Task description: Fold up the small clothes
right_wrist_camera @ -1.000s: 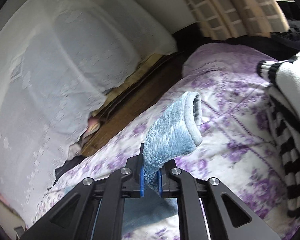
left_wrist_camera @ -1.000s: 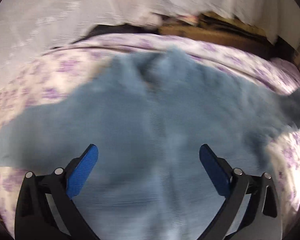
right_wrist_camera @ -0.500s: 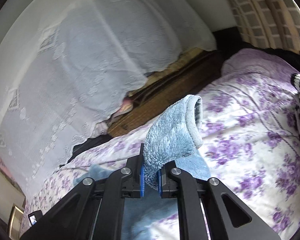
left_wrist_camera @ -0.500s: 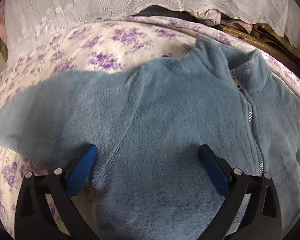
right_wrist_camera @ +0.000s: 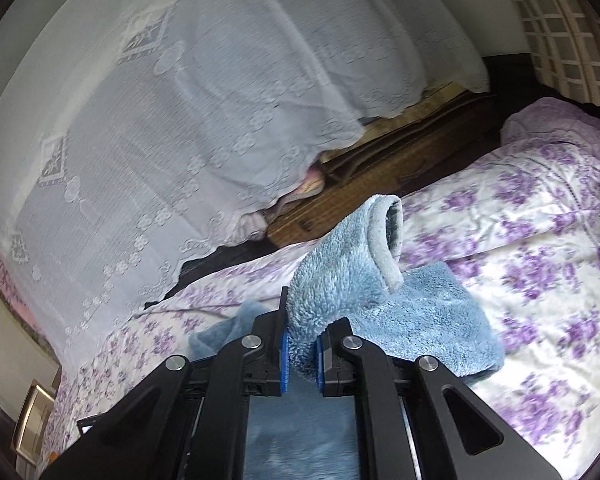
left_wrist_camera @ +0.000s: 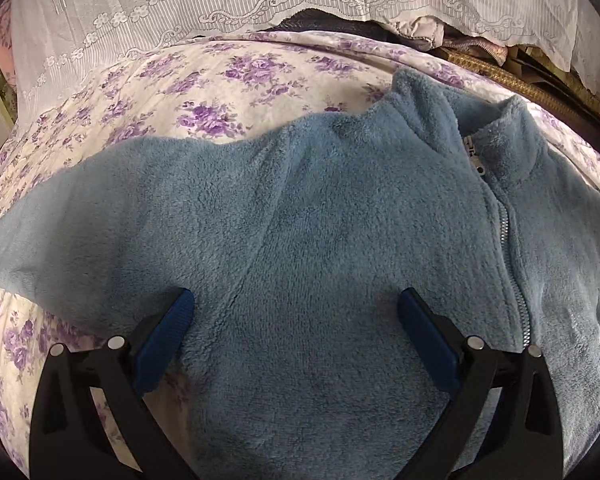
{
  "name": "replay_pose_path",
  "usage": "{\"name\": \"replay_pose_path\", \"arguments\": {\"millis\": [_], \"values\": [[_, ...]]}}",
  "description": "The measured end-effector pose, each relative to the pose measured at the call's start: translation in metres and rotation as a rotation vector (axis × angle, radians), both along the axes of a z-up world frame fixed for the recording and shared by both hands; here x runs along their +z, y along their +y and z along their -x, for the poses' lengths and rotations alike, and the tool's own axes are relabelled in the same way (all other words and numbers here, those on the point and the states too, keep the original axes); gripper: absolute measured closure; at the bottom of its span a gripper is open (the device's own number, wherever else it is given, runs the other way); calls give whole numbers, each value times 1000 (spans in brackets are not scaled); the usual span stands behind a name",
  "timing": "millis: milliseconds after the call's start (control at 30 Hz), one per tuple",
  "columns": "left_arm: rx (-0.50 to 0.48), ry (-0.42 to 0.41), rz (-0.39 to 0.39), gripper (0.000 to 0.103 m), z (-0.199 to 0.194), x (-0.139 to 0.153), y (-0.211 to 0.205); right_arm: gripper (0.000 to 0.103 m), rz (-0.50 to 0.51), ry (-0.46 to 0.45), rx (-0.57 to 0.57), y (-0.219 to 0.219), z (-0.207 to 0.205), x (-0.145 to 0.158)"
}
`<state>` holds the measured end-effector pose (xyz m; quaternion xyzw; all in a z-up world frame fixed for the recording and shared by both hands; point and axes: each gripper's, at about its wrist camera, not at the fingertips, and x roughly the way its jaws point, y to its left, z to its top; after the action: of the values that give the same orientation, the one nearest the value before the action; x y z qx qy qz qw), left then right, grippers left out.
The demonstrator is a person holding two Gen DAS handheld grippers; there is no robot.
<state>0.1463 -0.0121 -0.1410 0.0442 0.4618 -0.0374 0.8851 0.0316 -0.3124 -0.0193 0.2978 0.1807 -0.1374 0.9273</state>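
Fluffy blue zip-front fleece jacket (left_wrist_camera: 340, 220)

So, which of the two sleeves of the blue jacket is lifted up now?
The sleeve clamped in the right gripper is raised, cuff opening showing. The other sleeve lies flat on the floral bedspread, ungripped.

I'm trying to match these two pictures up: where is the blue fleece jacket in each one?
Left wrist: the jacket fills the middle, lying flat, zipper at right, between the open left gripper.
Right wrist: its sleeve stands at centre, pinched by the right gripper.
Shared landmark: the floral bedspread under it.
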Motion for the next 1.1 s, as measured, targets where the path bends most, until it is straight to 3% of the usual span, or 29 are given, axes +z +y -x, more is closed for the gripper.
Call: {"name": "replay_pose_path", "arguments": {"millis": [267,667,1100], "values": [[1,1,4,4,-1,0,1,93,1,26,80,43,-29,-4],[22,4,38,4,-3,1,6,93,-2,131,212,115,-69,-46],[39,5,69,4,-4,2,11,93,27,148,325,149,-87,-62]]}}
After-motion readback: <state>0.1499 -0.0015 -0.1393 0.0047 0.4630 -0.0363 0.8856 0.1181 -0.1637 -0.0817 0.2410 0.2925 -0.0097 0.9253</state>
